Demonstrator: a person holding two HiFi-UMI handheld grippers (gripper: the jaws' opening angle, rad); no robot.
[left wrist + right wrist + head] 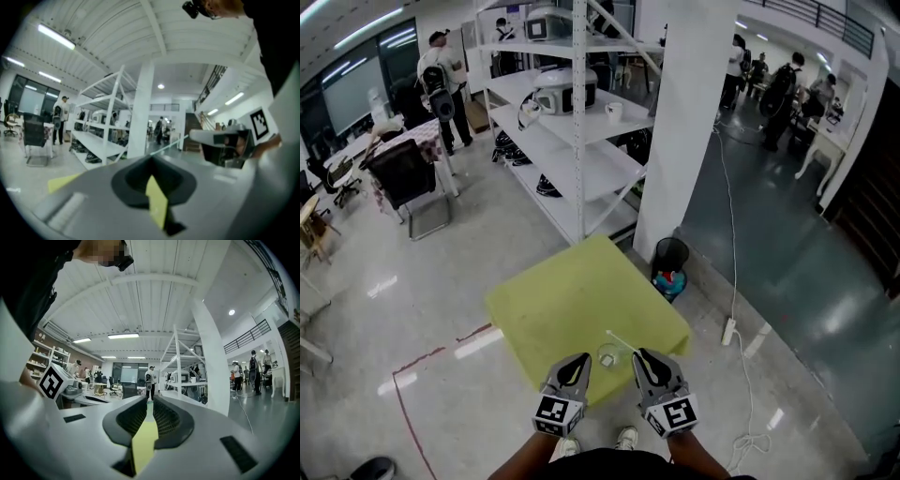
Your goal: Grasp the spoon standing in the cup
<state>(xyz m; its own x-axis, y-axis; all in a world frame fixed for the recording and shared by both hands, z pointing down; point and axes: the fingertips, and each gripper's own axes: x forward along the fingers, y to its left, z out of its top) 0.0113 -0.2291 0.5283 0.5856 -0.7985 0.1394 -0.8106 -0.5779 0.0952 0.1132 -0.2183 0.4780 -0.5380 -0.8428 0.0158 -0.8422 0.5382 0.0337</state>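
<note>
A small clear cup (607, 356) stands near the front edge of the yellow-green table (572, 300), with a thin white spoon (621, 341) leaning in it, handle pointing up and back-left. My left gripper (577, 362) hovers just left of the cup, and my right gripper (645, 359) just right of it. Both are shut and hold nothing. In the left gripper view, the shut left gripper (151, 159) fills the bottom, and the spoon handle (169, 144) shows as a pale line beyond it. The right gripper (149, 401) in its own view shows only a sliver of table between its jaws.
A white pillar (684, 141) and a metal shelf rack (572, 131) stand behind the table. Beside the pillar sits a black bin (670, 258). A white cable with a power strip (729, 330) runs along the floor at the right. People stand far off.
</note>
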